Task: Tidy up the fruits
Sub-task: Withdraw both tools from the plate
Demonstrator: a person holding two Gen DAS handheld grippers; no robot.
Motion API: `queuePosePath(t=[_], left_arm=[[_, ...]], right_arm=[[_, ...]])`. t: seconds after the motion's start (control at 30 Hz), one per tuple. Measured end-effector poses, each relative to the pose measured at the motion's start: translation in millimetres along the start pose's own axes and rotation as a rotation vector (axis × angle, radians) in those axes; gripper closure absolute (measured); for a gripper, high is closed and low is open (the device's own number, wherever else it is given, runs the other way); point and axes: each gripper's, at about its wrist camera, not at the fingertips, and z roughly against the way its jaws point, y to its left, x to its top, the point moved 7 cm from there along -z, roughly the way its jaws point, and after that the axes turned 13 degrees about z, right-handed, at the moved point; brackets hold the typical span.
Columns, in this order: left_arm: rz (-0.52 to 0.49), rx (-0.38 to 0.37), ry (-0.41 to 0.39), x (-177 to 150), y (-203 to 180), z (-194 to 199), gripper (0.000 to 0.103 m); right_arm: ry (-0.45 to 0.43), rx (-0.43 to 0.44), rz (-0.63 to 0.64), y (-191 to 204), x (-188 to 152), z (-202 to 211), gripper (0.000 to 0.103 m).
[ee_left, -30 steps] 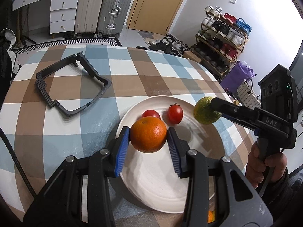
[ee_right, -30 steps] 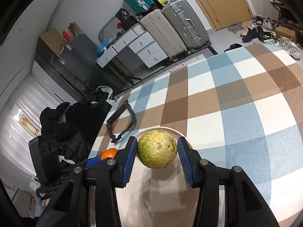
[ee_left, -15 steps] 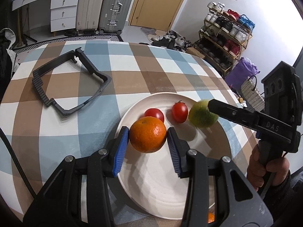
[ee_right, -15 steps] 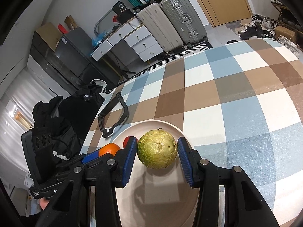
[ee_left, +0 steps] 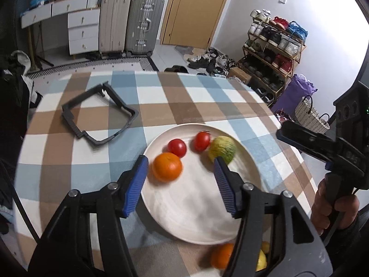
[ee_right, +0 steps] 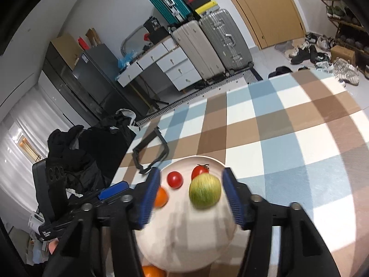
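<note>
A white plate (ee_left: pixel 198 217) on the checked tablecloth holds an orange (ee_left: pixel 167 167), two red tomatoes (ee_left: pixel 177 147) (ee_left: pixel 202 140) and a yellow-green fruit (ee_left: pixel 221 149). My left gripper (ee_left: pixel 180 184) is open above the plate, the orange lying loose beside its left finger. My right gripper (ee_right: pixel 191 196) is open, with the green fruit (ee_right: pixel 204 191) free on the plate (ee_right: pixel 184 242) between its fingers. The orange (ee_right: pixel 160 197) and both tomatoes (ee_right: pixel 175 179) show in the right wrist view too. The right gripper body (ee_left: pixel 334 147) stands at the plate's right.
A black plastic frame (ee_left: pixel 99 113) lies on the table's far left. Another orange (ee_left: pixel 221 255) and a yellow fruit (ee_left: pixel 261 257) lie near the front edge below the plate. A chair with dark clothes (ee_right: pixel 76 159) stands beside the table.
Both grippers have opened. The orange and the green fruit have dropped from the fingers onto the plate. The right gripper has pulled back from the plate.
</note>
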Motion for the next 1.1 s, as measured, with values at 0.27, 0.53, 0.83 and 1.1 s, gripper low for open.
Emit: queuePosePath(t=[0.27, 0.53, 0.83, 1.1], left_arm=[[-0.041, 0.019, -0.105, -11, -31, 73, 0.021], [-0.083, 0.002, -0.148, -39, -60, 139, 0.013], [-0.076, 0.010, -0.205, -88, -73, 202, 0.001], [-0.045, 0.020, -0.176, -137, -65, 208, 0.001]], right_arm=[[-0.080, -0.008, 0.042, 33, -10, 71, 0.011], [-0.160, -0.027, 0.111, 68, -30, 133, 0.002], [-0.231, -0.050, 0.186, 102, -55, 186, 0.000], [-0.258, -0.152, 0.291, 126, -99, 205, 0.000]])
